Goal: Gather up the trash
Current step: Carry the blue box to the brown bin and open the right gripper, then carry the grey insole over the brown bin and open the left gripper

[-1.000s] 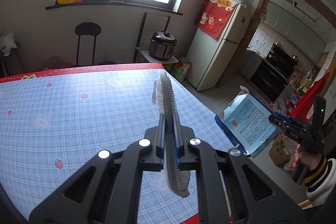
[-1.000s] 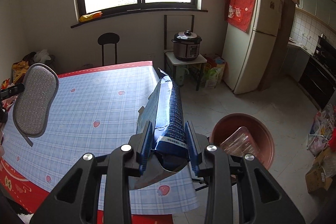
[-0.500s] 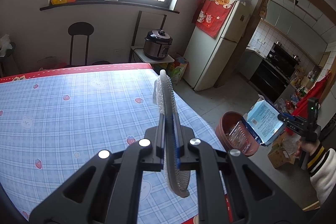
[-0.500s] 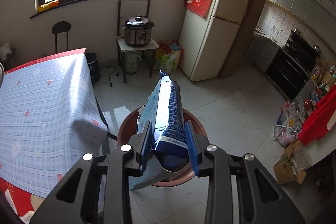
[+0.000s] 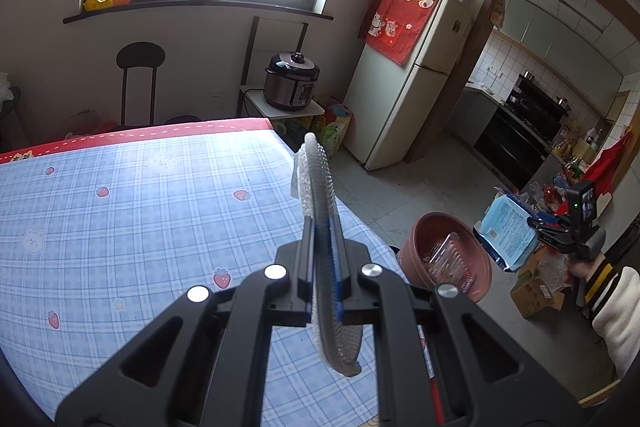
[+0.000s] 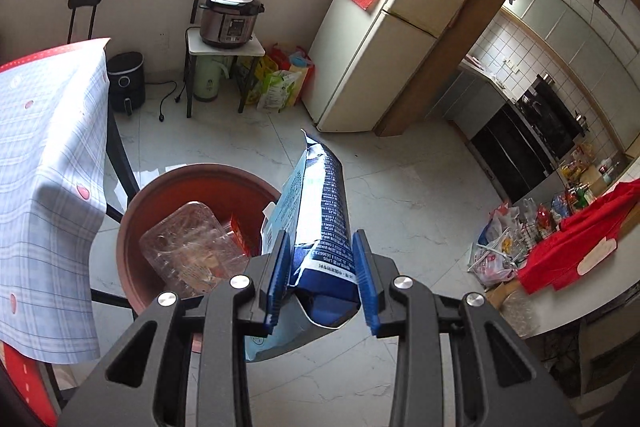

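Note:
My right gripper (image 6: 322, 279) is shut on a blue and white food box (image 6: 320, 215), held just right of and above the reddish-brown basin (image 6: 160, 195) on the floor. A clear plastic tray (image 6: 192, 247) lies inside the basin. In the left wrist view the same box (image 5: 506, 231) hangs at the basin's (image 5: 416, 239) right rim, held by the right gripper (image 5: 536, 223) in a person's hand (image 5: 580, 267). My left gripper (image 5: 322, 267) is shut on a flat grey mesh scrubbing pad (image 5: 316, 179), edge-on over the table's right edge.
The table with a blue checked cloth (image 5: 120, 219) fills the left. A fridge (image 6: 384, 39), a pressure cooker on a small stand (image 6: 230, 17), an air fryer (image 6: 126, 81) and bags line the wall. Bags and boxes (image 6: 516, 247) clutter the floor at right.
The right gripper has carried the box off the table, swung right and tipped down over the basin. The left gripper has slid toward the table's right edge, still holding the pad.

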